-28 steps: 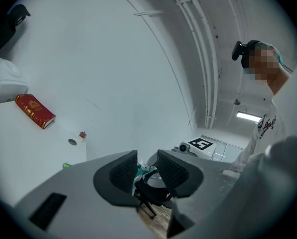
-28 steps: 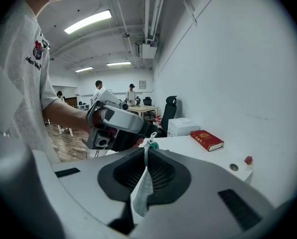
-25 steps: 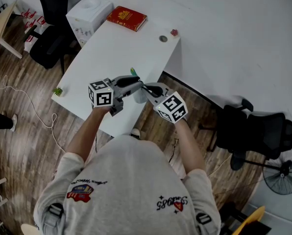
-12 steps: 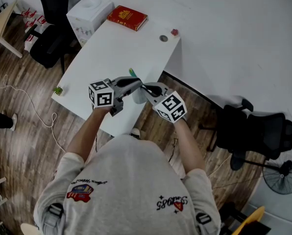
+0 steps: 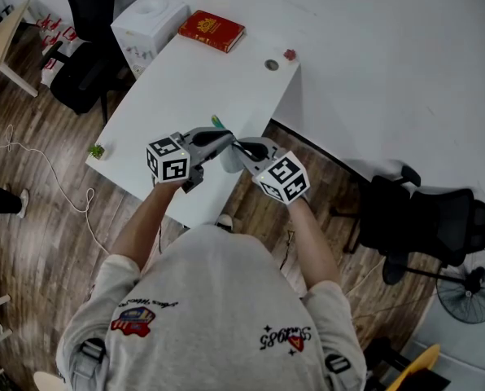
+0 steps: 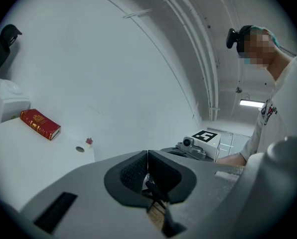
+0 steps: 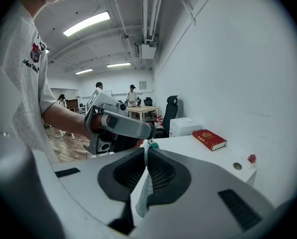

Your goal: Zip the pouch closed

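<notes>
Jaws of the left gripper (image 6: 147, 167) have just been closing and are pinched on a dark zip pull (image 6: 155, 195). Jaws of the right gripper (image 7: 146, 164) are clamped on the pouch (image 7: 141, 198), which is held between both above the worktop (image 5: 185, 80) edge. The zip is judged to run jaw to jaw, so the pull would be drawn away from the right.

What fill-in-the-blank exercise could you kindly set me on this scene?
1. The book on the table is ___.
2. The right gripper is shut on the ___.
3. The chair at the head view's right is ___.
Missing words: red; pouch; black.
</notes>
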Demonstrator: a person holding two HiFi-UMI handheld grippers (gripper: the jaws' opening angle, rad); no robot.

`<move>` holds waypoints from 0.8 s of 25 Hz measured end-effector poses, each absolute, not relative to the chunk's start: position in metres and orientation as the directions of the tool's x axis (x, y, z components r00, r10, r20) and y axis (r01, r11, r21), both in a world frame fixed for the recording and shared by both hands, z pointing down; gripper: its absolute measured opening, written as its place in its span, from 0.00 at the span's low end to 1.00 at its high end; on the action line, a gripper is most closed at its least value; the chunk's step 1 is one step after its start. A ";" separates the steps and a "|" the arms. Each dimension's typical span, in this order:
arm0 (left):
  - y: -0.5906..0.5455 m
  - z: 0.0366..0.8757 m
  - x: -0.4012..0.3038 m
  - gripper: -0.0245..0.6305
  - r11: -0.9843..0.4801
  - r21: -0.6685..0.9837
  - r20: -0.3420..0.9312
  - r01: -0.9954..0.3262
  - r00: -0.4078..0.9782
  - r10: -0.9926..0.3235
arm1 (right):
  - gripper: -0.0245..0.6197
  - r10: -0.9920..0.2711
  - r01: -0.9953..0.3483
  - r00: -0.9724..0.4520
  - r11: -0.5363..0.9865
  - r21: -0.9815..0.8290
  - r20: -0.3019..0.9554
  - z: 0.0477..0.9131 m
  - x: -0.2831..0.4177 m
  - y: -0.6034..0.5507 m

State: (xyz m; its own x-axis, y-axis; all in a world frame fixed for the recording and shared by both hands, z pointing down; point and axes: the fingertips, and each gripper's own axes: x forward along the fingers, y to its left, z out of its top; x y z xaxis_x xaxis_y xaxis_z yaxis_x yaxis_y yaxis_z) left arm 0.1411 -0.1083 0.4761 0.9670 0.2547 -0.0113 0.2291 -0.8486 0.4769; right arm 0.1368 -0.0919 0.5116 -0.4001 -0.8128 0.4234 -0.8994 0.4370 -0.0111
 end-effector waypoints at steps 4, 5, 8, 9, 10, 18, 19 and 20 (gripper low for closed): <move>-0.110 0.476 0.141 0.05 -0.861 0.459 0.000 0.219 0.969 0.246 | 0.06 -0.810 -0.899 -0.404 0.438 -0.020 0.424 0.511 0.136 -0.093; -0.110 0.476 0.141 0.05 -0.865 0.453 0.004 0.216 0.970 0.245 | 0.06 -0.810 -0.899 -0.405 0.438 -0.023 0.424 0.512 0.136 -0.093; -0.111 0.477 0.141 0.05 -0.876 0.436 0.015 0.208 0.971 0.238 | 0.06 -0.809 -0.899 -0.407 0.437 -0.028 0.425 0.513 0.136 -0.093; -0.111 0.478 0.141 0.05 -0.878 0.433 0.017 0.206 0.971 0.237 | 0.06 -0.809 -0.899 -0.406 0.436 -0.029 0.425 0.513 0.136 -0.093; -0.111 0.478 0.141 0.05 -0.879 0.431 0.018 0.206 0.972 0.236 | 0.06 -0.809 -0.900 -0.406 0.436 -0.030 0.426 0.514 0.136 -0.094; -0.117 0.479 0.141 0.05 -0.882 0.432 0.027 0.189 0.975 0.222 | 0.06 -0.803 -0.895 -0.412 0.445 -0.027 0.431 0.512 0.133 -0.094; -0.117 0.479 0.141 0.05 -0.883 0.431 0.028 0.188 0.975 0.221 | 0.06 -0.802 -0.895 -0.411 0.445 -0.026 0.432 0.513 0.133 -0.094; -0.118 0.480 0.142 0.05 -0.883 0.431 0.030 0.185 0.975 0.218 | 0.06 -0.802 -0.896 -0.411 0.444 -0.027 0.433 0.513 0.133 -0.094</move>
